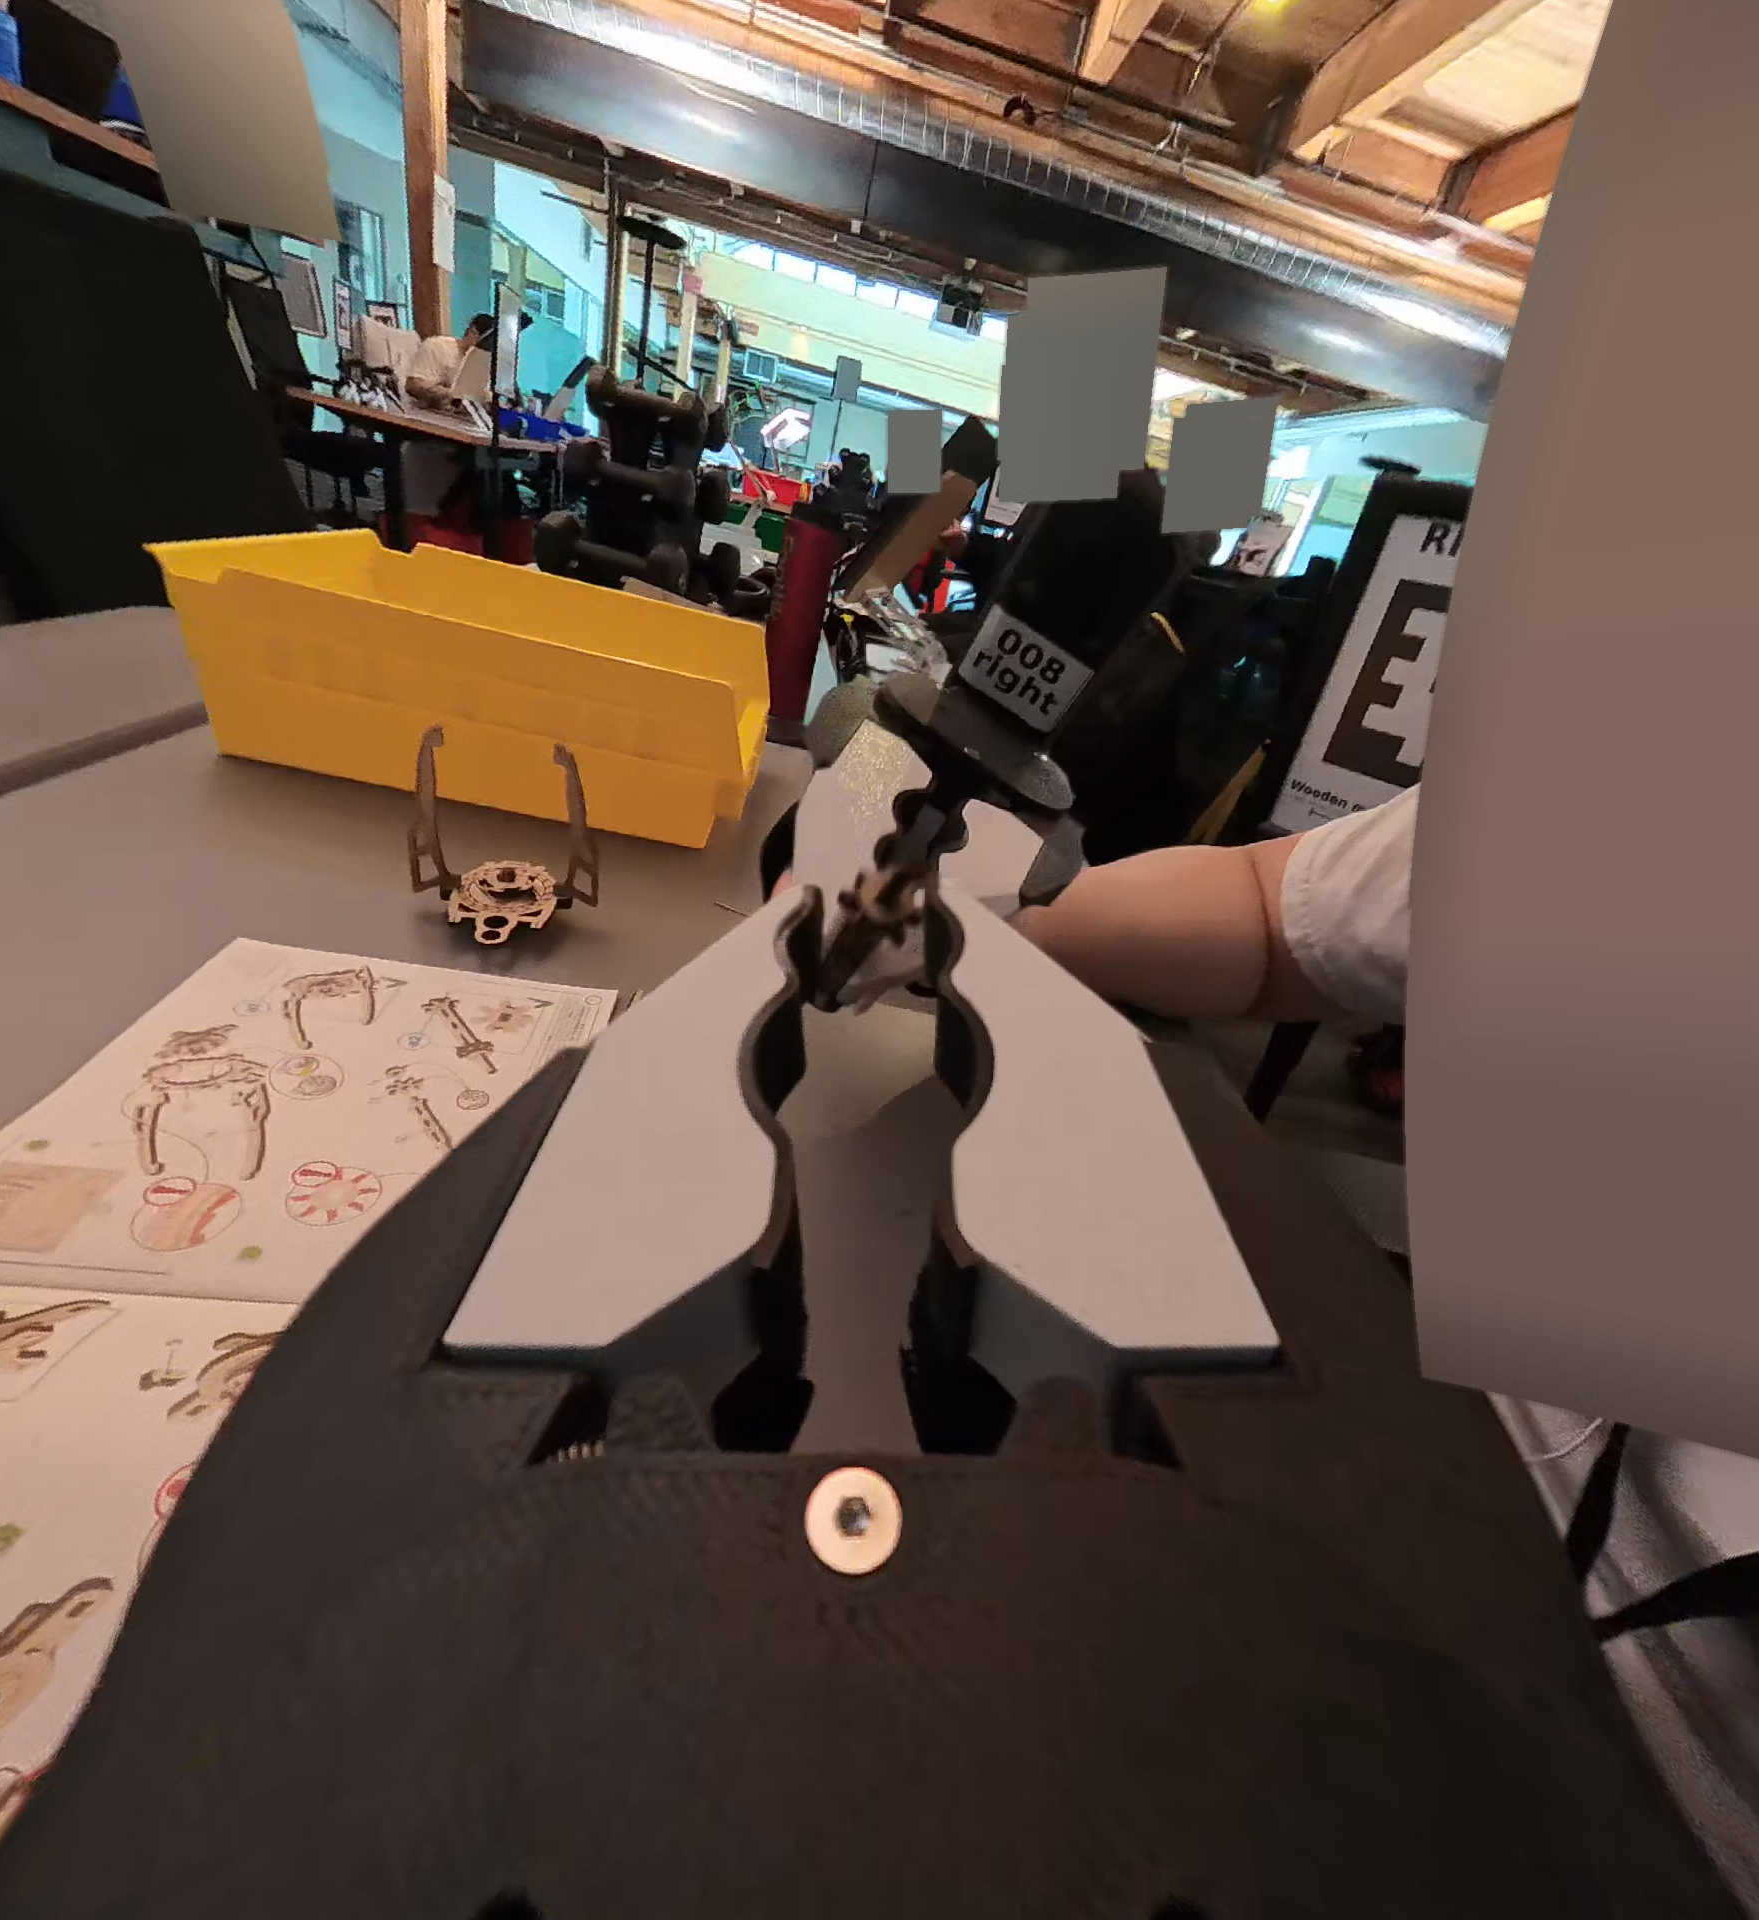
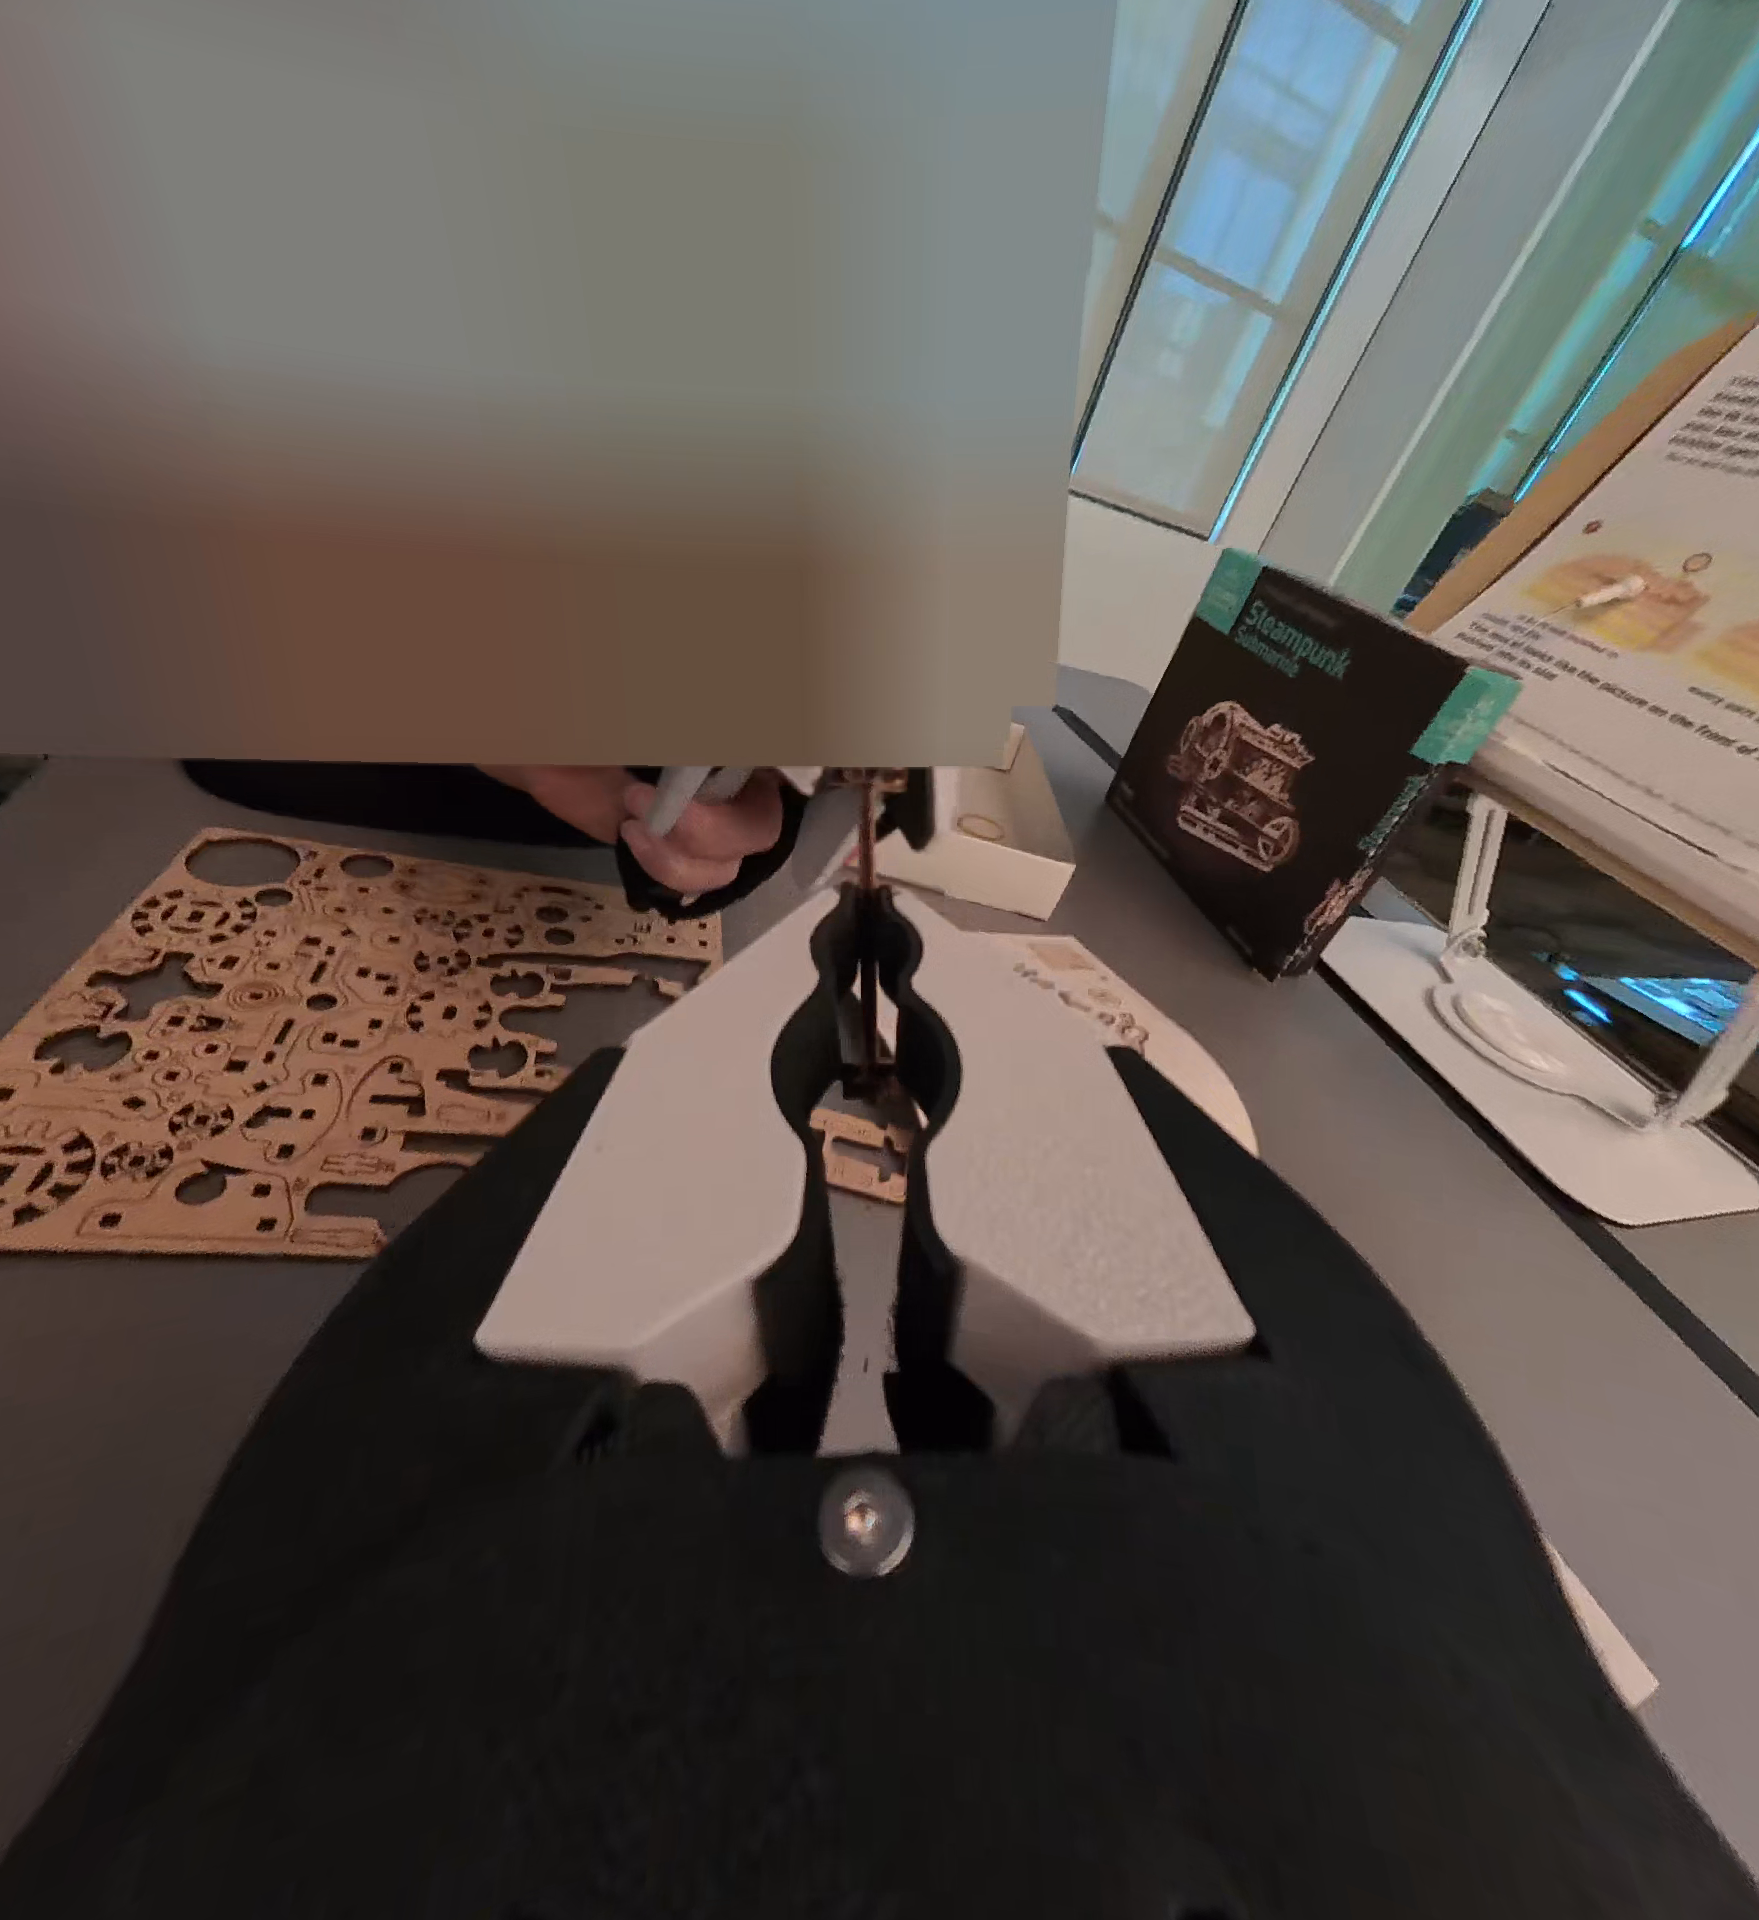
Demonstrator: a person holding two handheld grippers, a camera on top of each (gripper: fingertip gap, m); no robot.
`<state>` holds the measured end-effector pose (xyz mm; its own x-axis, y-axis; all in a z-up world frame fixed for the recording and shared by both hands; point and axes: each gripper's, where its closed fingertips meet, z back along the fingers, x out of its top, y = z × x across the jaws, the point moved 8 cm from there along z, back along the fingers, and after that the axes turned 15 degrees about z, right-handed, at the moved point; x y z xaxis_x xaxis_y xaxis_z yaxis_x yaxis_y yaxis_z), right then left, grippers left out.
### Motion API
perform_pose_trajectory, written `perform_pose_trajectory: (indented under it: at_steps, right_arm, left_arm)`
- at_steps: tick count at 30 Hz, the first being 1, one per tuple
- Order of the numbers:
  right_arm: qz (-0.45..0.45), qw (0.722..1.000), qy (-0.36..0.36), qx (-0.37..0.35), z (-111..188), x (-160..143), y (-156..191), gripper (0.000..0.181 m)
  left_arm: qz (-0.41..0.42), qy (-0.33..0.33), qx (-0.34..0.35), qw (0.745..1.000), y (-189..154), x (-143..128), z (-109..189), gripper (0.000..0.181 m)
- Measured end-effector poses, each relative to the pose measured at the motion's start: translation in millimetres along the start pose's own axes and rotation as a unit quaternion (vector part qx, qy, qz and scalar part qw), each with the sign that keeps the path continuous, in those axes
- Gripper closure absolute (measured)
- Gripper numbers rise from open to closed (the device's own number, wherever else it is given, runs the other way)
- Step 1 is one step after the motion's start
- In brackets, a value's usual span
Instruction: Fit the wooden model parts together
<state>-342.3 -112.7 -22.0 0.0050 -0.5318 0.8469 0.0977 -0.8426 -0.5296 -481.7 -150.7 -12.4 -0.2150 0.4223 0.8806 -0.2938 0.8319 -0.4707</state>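
While both grippers meet above the grey worktop (image 1: 75,862), the left gripper (image 1: 870,940) and right gripper (image 2: 862,935) each pinch the same thin wooden part (image 2: 862,1138) between narrow fingers. Another wooden assembly (image 1: 501,883) stands near a yellow bin (image 1: 459,665); a cut-out sheet (image 2: 262,1039) lies flat.

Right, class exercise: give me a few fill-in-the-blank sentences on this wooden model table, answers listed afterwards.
1. The storage bin behind the half-built wooden assembly is coloured ____.
2. The instruction sheets lie flat on the ____.
3. The right gripper is shut on a thin wooden ____.
4. The punched-out wooden sheet lies to the ____ of the right gripper in its own view.

Missing words: yellow; table; part; left
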Motion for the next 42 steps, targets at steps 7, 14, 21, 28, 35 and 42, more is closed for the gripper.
perform_pose_trajectory:
  at_steps: [7, 14, 21, 28, 35, 42]
  right_arm:
    - [-0.006, 0.993, 0.087, 0.085, -10.2, -22.2, 11.2, 0.172]
    - [-0.068, 0.98, 0.144, 0.123, -15.1, -38.7, 15.3, 0.179]
    - [-0.172, 0.961, 0.159, 0.15, -16.5, -55.8, 14.5, 0.181]
    - [-0.166, 0.944, 0.212, 0.193, -17.2, -66.8, 19.3, 0.16]
    - [-0.153, 0.958, 0.179, 0.162, 3.5, -55.6, -9.5, 0.162]
    - [-0.16, 0.977, 0.073, 0.125, 3.0, -31.4, -18.7, 0.165]
  left_arm:
    - [-0.037, 0.062, 0.029, 0.997, 2.7, -9.4, -4.6, 0.169]
    - [0.022, 0.131, 0.053, 0.99, 20.6, -24.7, -9.5, 0.168]
    - [-0.008, 0.199, 0.097, 0.975, 31.1, -43.6, -15.7, 0.153]
    - [-0.001, 0.2, 0.114, 0.973, 33.9, -44.9, -16.9, 0.171]
    - [-0.014, 0.223, 0.135, 0.965, 35.1, -49.7, -21.5, 0.173]
    - [-0.036, 0.235, 0.142, 0.961, 31.1, -50.1, -29.2, 0.173]
